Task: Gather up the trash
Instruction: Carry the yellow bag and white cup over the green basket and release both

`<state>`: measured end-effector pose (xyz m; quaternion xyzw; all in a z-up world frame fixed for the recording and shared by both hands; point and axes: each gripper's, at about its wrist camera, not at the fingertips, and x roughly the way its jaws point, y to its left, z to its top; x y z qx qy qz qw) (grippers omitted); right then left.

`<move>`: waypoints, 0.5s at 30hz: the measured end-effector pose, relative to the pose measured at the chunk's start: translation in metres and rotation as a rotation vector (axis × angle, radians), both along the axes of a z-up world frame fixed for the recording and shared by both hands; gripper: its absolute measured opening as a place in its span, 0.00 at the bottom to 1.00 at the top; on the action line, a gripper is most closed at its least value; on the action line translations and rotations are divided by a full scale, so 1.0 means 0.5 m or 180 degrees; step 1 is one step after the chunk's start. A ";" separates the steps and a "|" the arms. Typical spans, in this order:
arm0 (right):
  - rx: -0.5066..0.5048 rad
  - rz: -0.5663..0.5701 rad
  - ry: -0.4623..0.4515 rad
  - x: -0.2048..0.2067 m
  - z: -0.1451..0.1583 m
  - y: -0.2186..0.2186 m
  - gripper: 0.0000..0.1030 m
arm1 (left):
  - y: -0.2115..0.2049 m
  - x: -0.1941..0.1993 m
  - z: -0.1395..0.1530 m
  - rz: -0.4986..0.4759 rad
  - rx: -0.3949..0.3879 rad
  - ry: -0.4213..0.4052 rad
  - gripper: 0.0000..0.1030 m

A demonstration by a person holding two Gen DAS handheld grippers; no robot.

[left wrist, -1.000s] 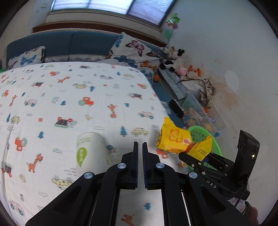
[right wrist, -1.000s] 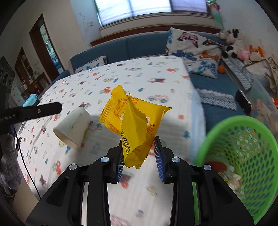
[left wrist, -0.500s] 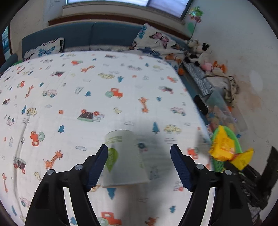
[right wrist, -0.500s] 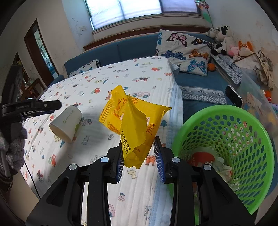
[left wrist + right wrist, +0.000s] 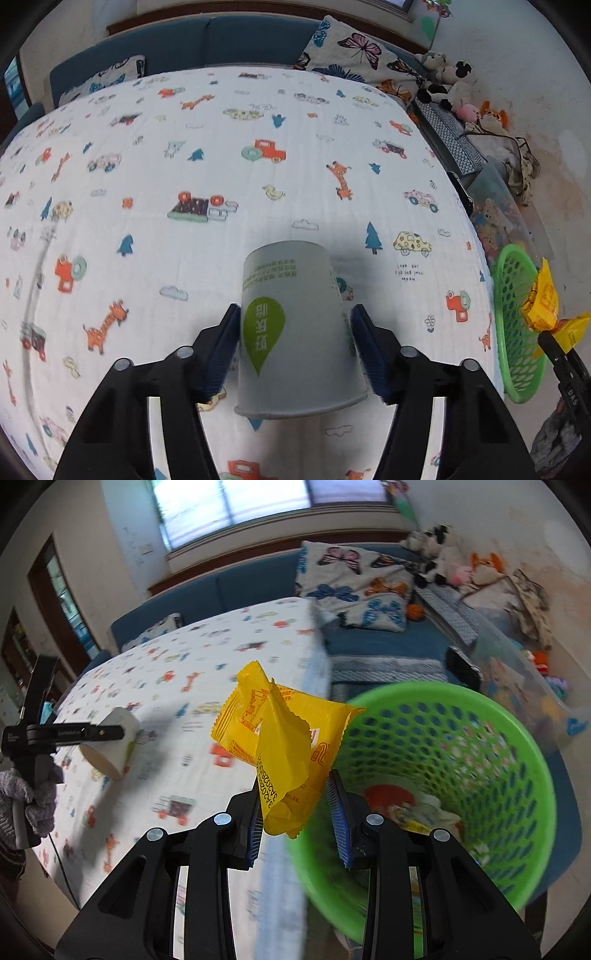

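Left gripper (image 5: pixel 295 347) pitched steeply down, jaws astride a paper cup (image 5: pixel 295 332) and just closing in; blue pads (image 5: pixel 227 350) at its sides, firm contact unclear. Right gripper (image 5: pixel 297 819) angled down, clamped tight on a yellow wrapper (image 5: pixel 284 746). Gloved hand (image 5: pixel 22 805) grips the left handle.

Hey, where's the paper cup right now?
The paper cup lies on its side on the printed sheet, between the left gripper's blue pads.

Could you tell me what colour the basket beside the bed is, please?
The basket is bright green, with a perforated wall; the right wrist view shows it best.
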<state>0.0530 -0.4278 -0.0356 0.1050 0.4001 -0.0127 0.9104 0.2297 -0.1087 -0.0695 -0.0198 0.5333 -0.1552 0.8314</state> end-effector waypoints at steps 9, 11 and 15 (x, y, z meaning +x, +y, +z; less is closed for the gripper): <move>-0.0079 -0.0432 0.0065 -0.046 -0.008 -0.110 0.34 | -0.058 -0.050 0.047 -0.0260 -0.0209 -0.0116 0.55; -0.0080 -0.0533 0.0091 -0.054 -0.017 -0.131 0.35 | -0.090 -0.069 0.067 -0.0390 -0.0274 -0.0165 0.56; -0.0056 -0.0752 0.0173 -0.070 -0.038 -0.172 0.49 | -0.158 -0.100 0.096 -0.0643 -0.0380 -0.0211 0.56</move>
